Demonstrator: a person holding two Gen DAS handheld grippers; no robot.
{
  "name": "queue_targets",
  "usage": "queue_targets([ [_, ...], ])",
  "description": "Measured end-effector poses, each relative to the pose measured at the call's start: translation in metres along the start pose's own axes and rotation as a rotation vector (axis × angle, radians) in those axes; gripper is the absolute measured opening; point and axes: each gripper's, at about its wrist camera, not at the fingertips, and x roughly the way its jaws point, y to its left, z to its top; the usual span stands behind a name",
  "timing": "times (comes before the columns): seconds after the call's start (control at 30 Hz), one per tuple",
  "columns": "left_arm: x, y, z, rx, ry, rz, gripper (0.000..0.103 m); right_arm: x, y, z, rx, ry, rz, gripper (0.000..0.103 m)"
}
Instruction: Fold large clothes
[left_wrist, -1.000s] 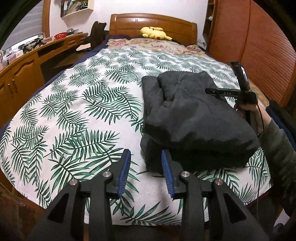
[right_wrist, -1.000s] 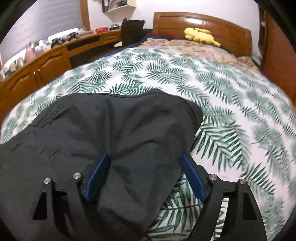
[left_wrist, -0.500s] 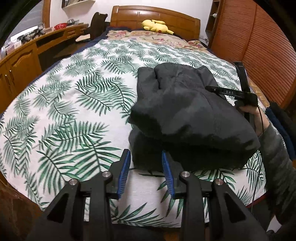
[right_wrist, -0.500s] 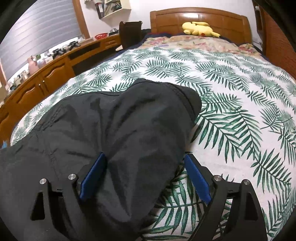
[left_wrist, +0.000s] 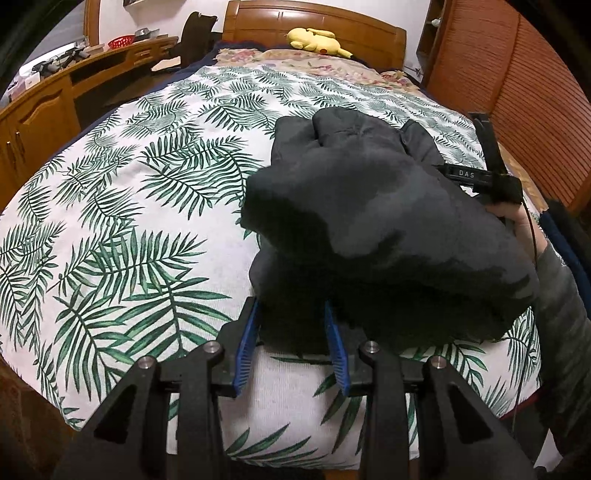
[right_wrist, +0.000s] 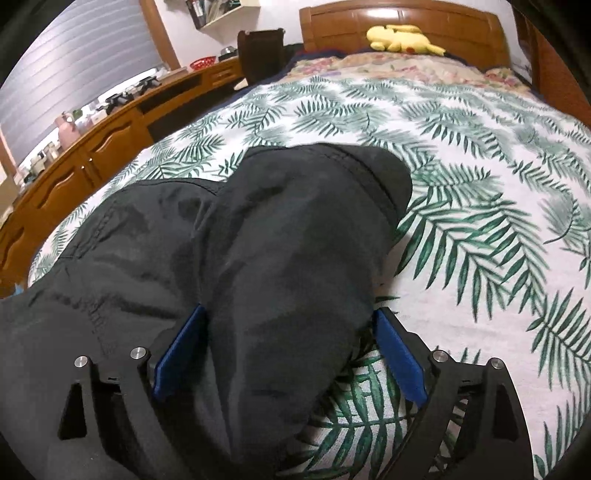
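A large dark grey padded jacket (left_wrist: 388, 229) lies folded in a thick bundle on the palm-leaf bedspread (left_wrist: 129, 206), near the bed's right front corner. My left gripper (left_wrist: 291, 343) is open, its blue pads on either side of the bundle's near left corner. In the right wrist view my right gripper (right_wrist: 288, 350) is open wide, with a thick fold of the jacket (right_wrist: 280, 243) lying between its jaws. The right gripper also shows in the left wrist view (left_wrist: 491, 177), at the jacket's far right side.
A yellow plush toy (left_wrist: 314, 38) lies by the wooden headboard (left_wrist: 314, 18). A long wooden desk with drawers (left_wrist: 40, 107) runs along the left of the bed. A wooden wardrobe (left_wrist: 517, 66) stands on the right.
My left gripper has moved forward to the jacket, and its corner now lies between the pads. The right gripper has pushed slightly further along the fold.
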Motion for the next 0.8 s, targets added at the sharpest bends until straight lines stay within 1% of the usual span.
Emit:
queue_targets([
  [0.1, 0.005, -0.001, -0.001, -0.001, 0.008, 0.004, 0.036, 0.003, -0.003, 0.0, 0.014, 0.011, 0.015, 0.094],
  [0.2, 0.009, -0.002, -0.001, -0.003, 0.016, 0.002, 0.036, 0.004, 0.0, 0.0, -0.001, 0.021, 0.012, 0.093],
  [0.23, 0.01, -0.001, -0.001, -0.004, 0.017, 0.0, 0.036, 0.005, 0.0, 0.0, -0.007, 0.022, 0.015, 0.091],
  [0.3, 0.011, 0.0, -0.001, -0.009, 0.016, -0.005, 0.036, 0.004, 0.001, -0.001, -0.013, 0.023, 0.035, 0.084],
  [0.37, 0.012, 0.001, -0.001, -0.013, 0.014, -0.012, 0.036, 0.003, 0.001, -0.002, -0.013, 0.023, 0.048, 0.081],
  [0.47, 0.011, 0.002, -0.002, -0.011, 0.008, -0.023, 0.036, 0.004, 0.003, -0.002, -0.016, 0.031, 0.062, 0.074],
  [0.57, 0.01, 0.002, -0.004, 0.001, -0.004, -0.028, 0.035, 0.004, 0.006, -0.002, -0.028, 0.031, 0.059, 0.07],
  [0.6, 0.009, 0.001, -0.005, 0.013, -0.009, -0.035, 0.032, 0.004, 0.006, -0.002, -0.03, 0.03, 0.06, 0.068],
  [0.63, 0.009, 0.0, -0.006, 0.023, -0.011, -0.041, 0.026, 0.004, 0.006, -0.002, -0.031, 0.027, 0.06, 0.067],
  [0.67, 0.008, -0.001, -0.006, 0.031, -0.016, -0.039, 0.015, 0.003, 0.007, -0.002, -0.032, 0.022, 0.058, 0.063],
  [0.7, 0.007, 0.0, -0.005, 0.033, -0.017, -0.049, 0.009, 0.002, 0.007, -0.002, -0.033, 0.016, 0.056, 0.057],
  [0.73, 0.007, 0.001, -0.005, 0.03, -0.022, -0.063, 0.006, -0.001, 0.008, -0.002, -0.035, 0.004, 0.052, 0.054],
  [0.77, 0.003, 0.003, -0.004, 0.022, -0.042, -0.084, 0.003, -0.002, 0.009, -0.002, -0.04, -0.005, 0.049, 0.048],
  [0.8, 0.001, 0.004, -0.004, 0.018, -0.053, -0.09, 0.003, -0.005, 0.012, -0.003, -0.059, -0.016, 0.036, 0.045],
])
